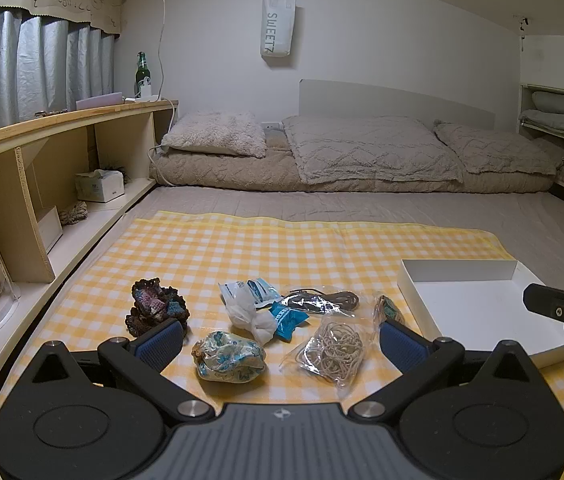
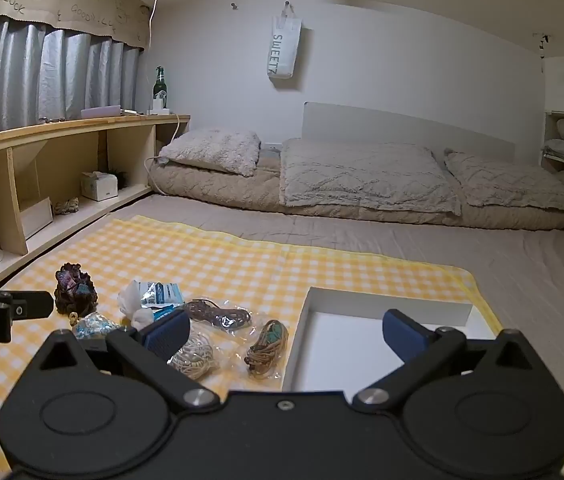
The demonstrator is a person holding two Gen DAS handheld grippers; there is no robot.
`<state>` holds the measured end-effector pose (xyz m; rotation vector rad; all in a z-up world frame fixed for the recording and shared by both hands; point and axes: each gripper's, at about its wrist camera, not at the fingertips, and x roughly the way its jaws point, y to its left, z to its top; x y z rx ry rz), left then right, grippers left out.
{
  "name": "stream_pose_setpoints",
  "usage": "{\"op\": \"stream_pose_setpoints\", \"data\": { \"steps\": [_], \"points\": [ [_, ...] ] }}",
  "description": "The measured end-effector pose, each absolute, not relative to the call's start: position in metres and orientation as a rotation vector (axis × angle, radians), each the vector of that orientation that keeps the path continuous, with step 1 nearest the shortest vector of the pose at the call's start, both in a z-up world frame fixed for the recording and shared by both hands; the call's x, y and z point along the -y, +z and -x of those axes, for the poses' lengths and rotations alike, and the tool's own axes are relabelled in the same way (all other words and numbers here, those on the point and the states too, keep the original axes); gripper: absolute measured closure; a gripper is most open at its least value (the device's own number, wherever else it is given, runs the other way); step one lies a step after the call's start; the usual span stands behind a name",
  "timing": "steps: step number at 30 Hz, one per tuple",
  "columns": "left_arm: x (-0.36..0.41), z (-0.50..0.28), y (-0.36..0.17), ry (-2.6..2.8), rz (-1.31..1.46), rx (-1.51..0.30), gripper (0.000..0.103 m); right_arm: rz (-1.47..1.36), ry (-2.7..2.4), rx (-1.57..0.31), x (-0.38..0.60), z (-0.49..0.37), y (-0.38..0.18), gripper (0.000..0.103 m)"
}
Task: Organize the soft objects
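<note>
Several soft items lie on a yellow checked cloth (image 1: 242, 248): a dark crochet piece (image 1: 156, 308), a crumpled blue-white ball (image 1: 228, 362), a white knotted bag (image 1: 250, 316), a bag of beige cord (image 1: 336, 350), a bag of brown cord (image 1: 322, 300) and a bagged green-brown cord bundle (image 2: 268, 346). A white shallow box (image 1: 478, 312) stands empty at the right. My left gripper (image 1: 282, 344) is open above the ball and cord bag. My right gripper (image 2: 286, 334) is open, over the box's left edge (image 2: 302, 332).
A wooden shelf unit (image 1: 42, 168) with a tissue box (image 1: 100, 186) runs along the left. A folded mattress with pillows (image 1: 362, 152) lies at the back. A green bottle (image 1: 142, 70) stands on the shelf top. Grey bedding surrounds the cloth.
</note>
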<state>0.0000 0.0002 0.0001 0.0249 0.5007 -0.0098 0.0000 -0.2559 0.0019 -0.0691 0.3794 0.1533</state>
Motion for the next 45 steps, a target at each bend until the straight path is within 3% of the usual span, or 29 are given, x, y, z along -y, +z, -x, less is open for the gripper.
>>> {"op": "stream_pose_setpoints", "data": {
  "steps": [45],
  "points": [
    [-0.0002,0.0000,0.0001,-0.009,-0.026,-0.503,0.000,0.067,0.156,-0.386,0.2576,-0.0012,0.0007,0.000]
  ]
}}
